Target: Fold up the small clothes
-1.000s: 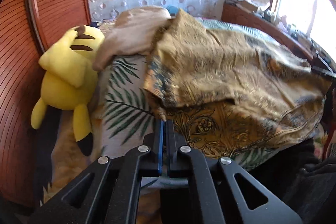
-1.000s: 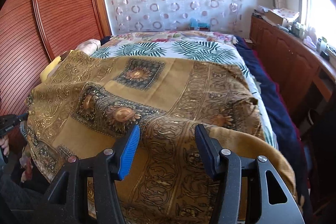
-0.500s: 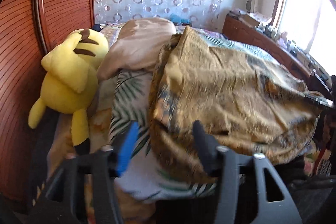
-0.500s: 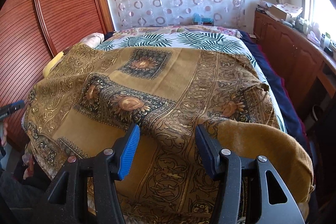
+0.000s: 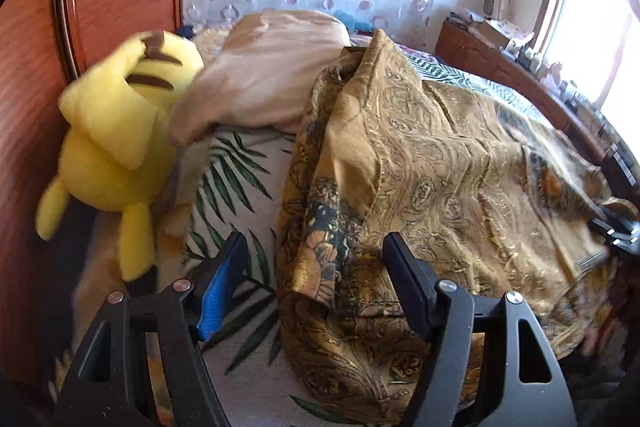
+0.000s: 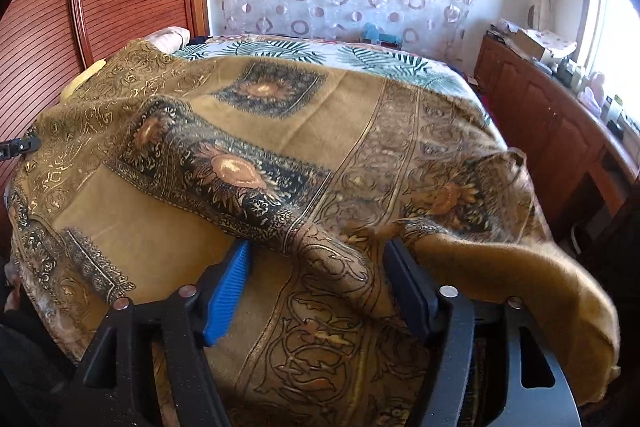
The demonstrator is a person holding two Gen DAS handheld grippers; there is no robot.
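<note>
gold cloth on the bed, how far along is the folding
Done: one fold looks made; the gold patterned cloth lies doubled over itself on the leaf-print bedsheet. In hand: nothing. The left gripper has released it and the right gripper has just opened, a ridge of cloth lying loose between its fingers. Left: it is still large and rumpled, so more folds and smoothing.

Two near wrist views, shared cloth [image 5: 440, 163]

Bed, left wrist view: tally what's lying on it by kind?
Patterned gold cloth: 1
Yellow plush toy: 1
Beige pillow: 1
Total: 3
</note>
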